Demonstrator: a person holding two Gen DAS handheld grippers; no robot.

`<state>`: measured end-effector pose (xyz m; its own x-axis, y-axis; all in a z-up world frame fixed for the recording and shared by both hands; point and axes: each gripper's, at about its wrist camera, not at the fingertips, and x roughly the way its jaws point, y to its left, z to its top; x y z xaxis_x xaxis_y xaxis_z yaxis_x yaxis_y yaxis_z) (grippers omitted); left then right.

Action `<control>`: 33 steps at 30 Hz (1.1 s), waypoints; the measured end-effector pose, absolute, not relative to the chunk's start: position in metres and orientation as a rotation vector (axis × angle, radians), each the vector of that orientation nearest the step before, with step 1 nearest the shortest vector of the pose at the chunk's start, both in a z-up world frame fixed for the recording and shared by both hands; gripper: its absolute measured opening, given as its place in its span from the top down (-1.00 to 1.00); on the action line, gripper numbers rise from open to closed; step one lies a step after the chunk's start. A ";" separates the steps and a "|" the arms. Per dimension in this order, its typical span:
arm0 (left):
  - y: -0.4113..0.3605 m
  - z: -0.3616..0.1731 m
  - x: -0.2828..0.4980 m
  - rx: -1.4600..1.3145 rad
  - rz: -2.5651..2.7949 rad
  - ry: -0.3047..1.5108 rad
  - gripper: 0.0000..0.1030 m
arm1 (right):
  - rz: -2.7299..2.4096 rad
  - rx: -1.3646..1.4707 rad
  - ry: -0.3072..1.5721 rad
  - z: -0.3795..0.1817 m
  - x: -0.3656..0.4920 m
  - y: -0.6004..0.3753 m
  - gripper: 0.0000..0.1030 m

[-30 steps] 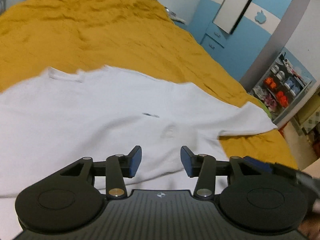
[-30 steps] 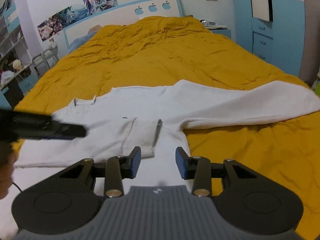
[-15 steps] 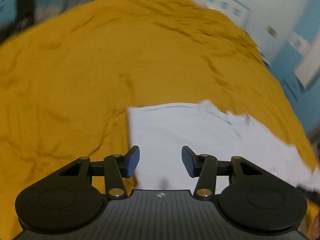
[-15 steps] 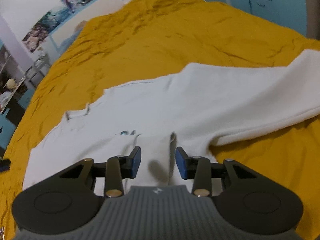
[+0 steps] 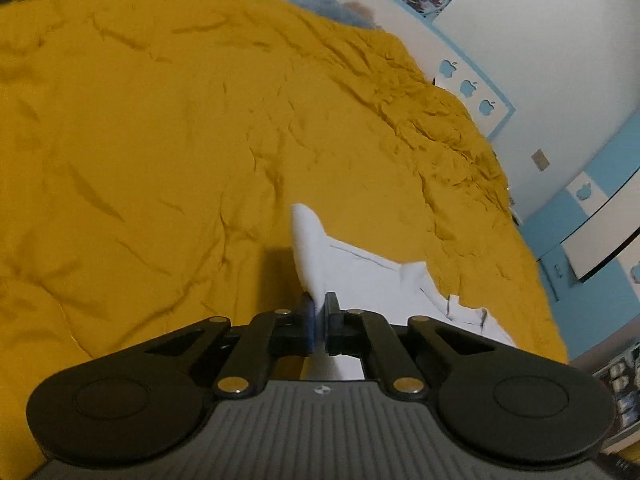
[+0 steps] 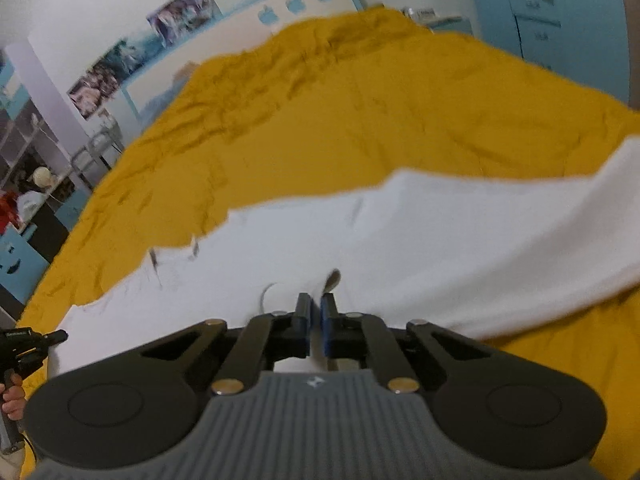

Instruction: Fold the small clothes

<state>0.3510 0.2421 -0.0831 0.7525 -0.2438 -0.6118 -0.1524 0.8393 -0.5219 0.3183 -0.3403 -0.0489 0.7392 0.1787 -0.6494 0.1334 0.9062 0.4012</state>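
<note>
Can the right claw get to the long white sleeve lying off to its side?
Probably not right now. The right claw is shut on a fold of the white shirt, so it is busy, though the sleeve lies uncovered on the yellow bedspread.

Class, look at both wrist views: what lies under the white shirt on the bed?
The white shirt lies on a wrinkled yellow bedspread, visible all around it. Whatever sits directly beneath the cloth is covered. Both the left gripper and right gripper pinch its fabric.
</note>
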 end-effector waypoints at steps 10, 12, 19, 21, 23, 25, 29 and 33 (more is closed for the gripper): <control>0.242 -0.091 0.358 -0.467 0.053 0.839 0.69 | -0.070 0.441 0.865 -0.085 0.343 -0.343 0.82; 0.241 -0.080 0.349 -0.451 0.025 0.836 0.69 | -0.069 0.402 0.845 -0.073 0.331 -0.340 0.81; 0.207 -0.070 0.322 -0.277 -0.065 0.866 0.69 | 0.066 0.188 0.827 -0.063 0.311 -0.298 0.82; 0.198 -0.087 0.324 -0.214 -0.036 0.956 0.68 | 0.049 0.194 0.877 -0.079 0.314 -0.294 0.84; 0.193 -0.101 0.323 -0.142 -0.005 0.994 0.53 | 0.036 0.201 0.904 -0.090 0.314 -0.295 0.88; 0.189 -0.097 0.318 -0.127 0.008 0.985 0.53 | 0.033 0.207 0.899 -0.086 0.311 -0.296 0.90; 0.181 -0.072 0.309 -0.142 -0.013 0.928 0.53 | 0.037 0.247 0.846 -0.059 0.294 -0.318 0.79; 0.167 -0.050 0.300 -0.136 -0.041 0.873 0.53 | -0.042 0.318 0.789 -0.040 0.271 -0.380 0.57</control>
